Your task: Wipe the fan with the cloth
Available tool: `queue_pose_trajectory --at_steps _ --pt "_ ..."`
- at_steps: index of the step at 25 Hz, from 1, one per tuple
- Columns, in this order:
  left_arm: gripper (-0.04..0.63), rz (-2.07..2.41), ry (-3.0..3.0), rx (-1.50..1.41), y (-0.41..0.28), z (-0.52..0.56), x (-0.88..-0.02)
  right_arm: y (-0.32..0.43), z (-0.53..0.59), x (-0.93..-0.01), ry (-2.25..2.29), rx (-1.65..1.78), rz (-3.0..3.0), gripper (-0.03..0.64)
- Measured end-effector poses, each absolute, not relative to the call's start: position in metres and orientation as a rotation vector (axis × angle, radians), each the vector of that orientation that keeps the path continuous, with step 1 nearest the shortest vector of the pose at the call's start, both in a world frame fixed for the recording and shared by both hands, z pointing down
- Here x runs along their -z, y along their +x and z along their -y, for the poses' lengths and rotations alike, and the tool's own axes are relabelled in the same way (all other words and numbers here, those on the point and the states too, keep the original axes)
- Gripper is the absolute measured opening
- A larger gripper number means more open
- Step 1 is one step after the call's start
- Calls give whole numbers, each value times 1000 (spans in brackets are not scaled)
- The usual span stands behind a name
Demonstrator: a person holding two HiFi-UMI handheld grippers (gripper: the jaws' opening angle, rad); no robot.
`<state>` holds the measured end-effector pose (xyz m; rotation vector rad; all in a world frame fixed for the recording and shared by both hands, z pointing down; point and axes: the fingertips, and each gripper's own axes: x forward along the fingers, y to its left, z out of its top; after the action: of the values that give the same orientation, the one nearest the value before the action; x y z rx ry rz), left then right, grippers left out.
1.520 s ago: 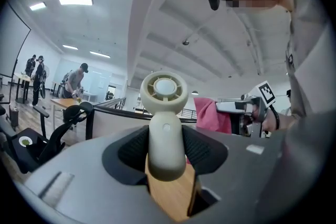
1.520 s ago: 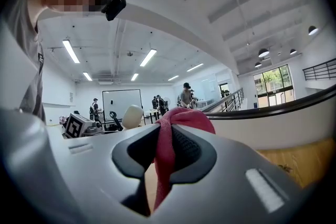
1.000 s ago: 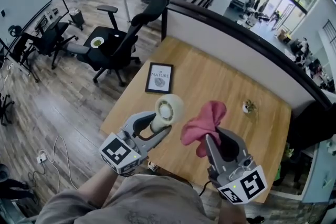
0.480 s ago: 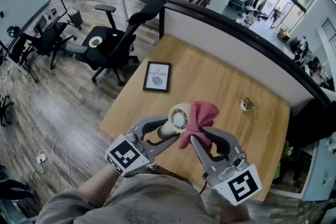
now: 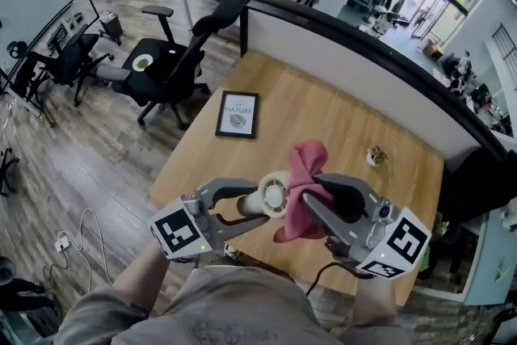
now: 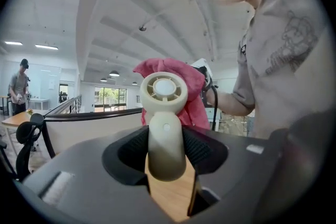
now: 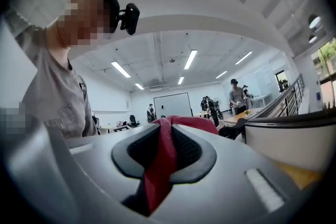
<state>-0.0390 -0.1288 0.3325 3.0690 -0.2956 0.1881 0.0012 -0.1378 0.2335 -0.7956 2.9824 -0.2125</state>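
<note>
A small cream hand fan [image 5: 273, 194] is held above the wooden table, its handle [image 6: 165, 144] clamped by my left gripper [image 5: 252, 208], which is shut on it. In the left gripper view the round fan head [image 6: 163, 93] stands upright just beyond the left gripper [image 6: 165, 149]. A pink cloth [image 5: 300, 191] is pinched in my right gripper [image 5: 313, 204] and lies against the right side of the fan head. The same cloth [image 6: 195, 97] shows behind the fan head. In the right gripper view the cloth [image 7: 160, 165] runs as a folded strip through the right gripper [image 7: 163, 157].
Below lies the wooden table [image 5: 323, 117] with a framed picture [image 5: 237, 114] at its left and a small potted plant [image 5: 376, 155] at its right. A dark-capped partition wall [image 5: 363, 61] bounds the far edge. A black office chair [image 5: 174, 65] stands beyond the table's left corner.
The two grippers have come together: the cloth, apart from the fan before, now rests against its head. The right gripper swung out to the right, jaws turning leftward. The fan shifted slightly right and down.
</note>
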Motion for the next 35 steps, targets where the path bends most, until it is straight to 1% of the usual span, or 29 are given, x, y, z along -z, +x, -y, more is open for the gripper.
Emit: queue_pose_trajectory --at_steps 8,12,16,20,27,31,35 --pt "189 47 3269 -239 -29 99 -335 -4 159 -246 -767 315 -2985 66" --pt "189 -12 3276 -244 -26 87 -337 -12 165 -256 -690 445 -2958 66" --pt "189 -9 3254 -231 -27 85 -343 -19 170 -265 -715 488 -2959 65" --pt "189 157 3164 -179 -31 102 -346 -13 164 -256 -815 369 -2962 64" --pt "189 408 3054 -401 -39 131 -371 -14 148 -255 -1081 6 -3067 64" --pt "189 590 2995 -506 -43 149 -381 -32 127 -280 -1103 -109 -3246 64" --pt "190 683 2988 -627 -40 156 -385 -54 118 -307 -1140 -183 -3380 64"
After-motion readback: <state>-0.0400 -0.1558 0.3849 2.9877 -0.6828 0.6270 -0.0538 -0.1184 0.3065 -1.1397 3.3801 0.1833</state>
